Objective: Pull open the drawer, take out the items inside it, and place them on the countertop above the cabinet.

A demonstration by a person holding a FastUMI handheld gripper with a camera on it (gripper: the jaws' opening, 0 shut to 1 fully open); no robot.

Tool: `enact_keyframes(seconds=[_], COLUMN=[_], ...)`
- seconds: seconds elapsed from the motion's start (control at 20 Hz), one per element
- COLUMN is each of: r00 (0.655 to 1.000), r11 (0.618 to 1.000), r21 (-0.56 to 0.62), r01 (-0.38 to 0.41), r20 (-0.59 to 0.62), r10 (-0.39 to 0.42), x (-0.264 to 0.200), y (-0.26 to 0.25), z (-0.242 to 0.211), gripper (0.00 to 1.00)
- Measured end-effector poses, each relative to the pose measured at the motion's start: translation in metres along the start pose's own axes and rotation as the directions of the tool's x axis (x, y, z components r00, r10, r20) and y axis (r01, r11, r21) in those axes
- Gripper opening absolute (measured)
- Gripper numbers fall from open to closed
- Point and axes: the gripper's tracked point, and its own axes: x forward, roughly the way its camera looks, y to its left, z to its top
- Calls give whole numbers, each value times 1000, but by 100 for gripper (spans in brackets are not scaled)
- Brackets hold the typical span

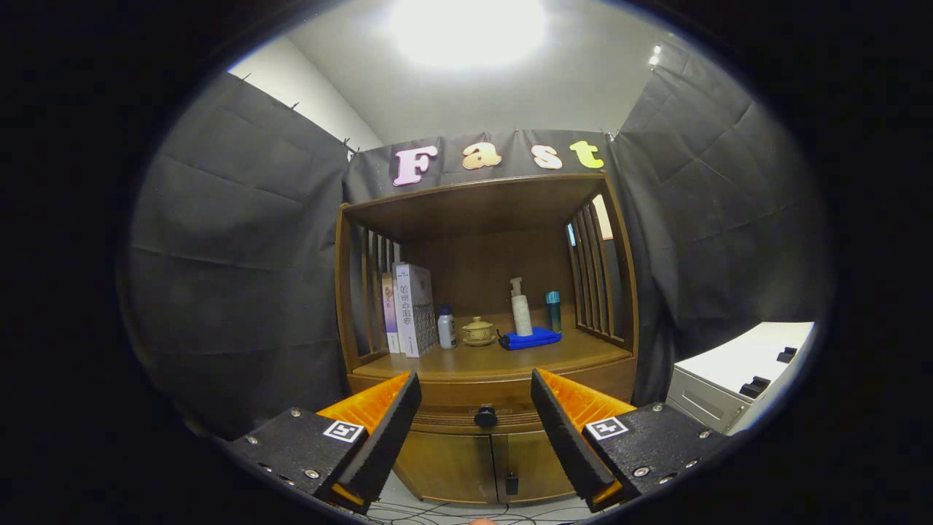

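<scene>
- Drawer (485,410) shut, set in wooden cabinet (488,452) just under countertop (496,362); round dark knob (485,417) between the fingers, beyond their tips.
- Gripper (476,394) spread wide, holding nothing, short of the cabinet.
- On countertop: books (410,319) leaning at left, small white bottle (447,327), lidded teacup (478,331), blue cloth (531,338), pump bottle (520,308), teal bottle (554,310).
- White unit (736,379) off to the right.

Brown cabinet (503,379), blue cloth (531,339)
</scene>
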Motion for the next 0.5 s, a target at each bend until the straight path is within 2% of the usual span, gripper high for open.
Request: enact_keyframes(seconds=[0.5], r00=[1000], r11=[1000], r21=[-3], r01=[-5], r20=[0], r10=[5], x=[13], y=[0], z=[-3], gripper=[95])
